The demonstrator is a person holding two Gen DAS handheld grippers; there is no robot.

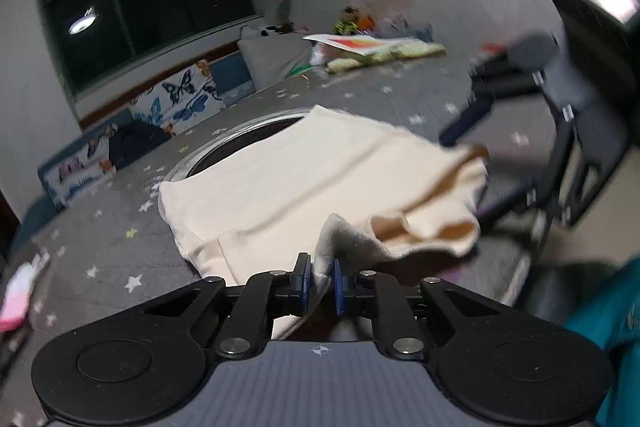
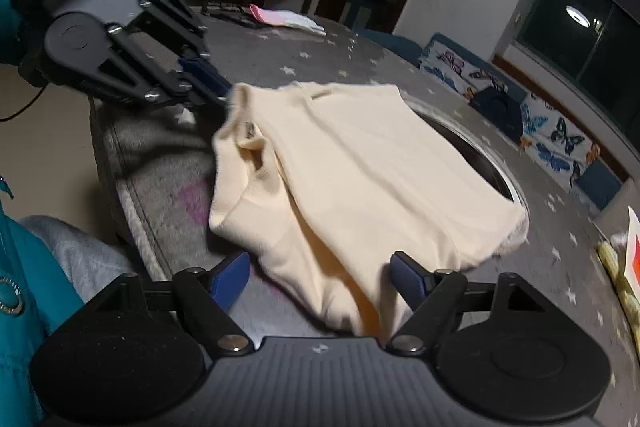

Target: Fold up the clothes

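Here the left gripper [image 1: 320,281] pinches an edge of the cream garment [image 1: 304,179] on the star-print tabletop [image 1: 100,239], apparently anchoring it, while the right gripper [image 2: 320,277] straddles the near edge, fingers wide apart, gripping nothing.

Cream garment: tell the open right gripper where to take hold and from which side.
Take the near hem of the cream garment where it bunches between the right gripper fingers, coming in low from the table's near edge. The left gripper already pinches the other corner.

A dark window [image 1: 148,15] reflects a ceiling lamp, above butterfly-print cushions [image 1: 184,99] edging a grey star-patterned surface [image 1: 100,247].
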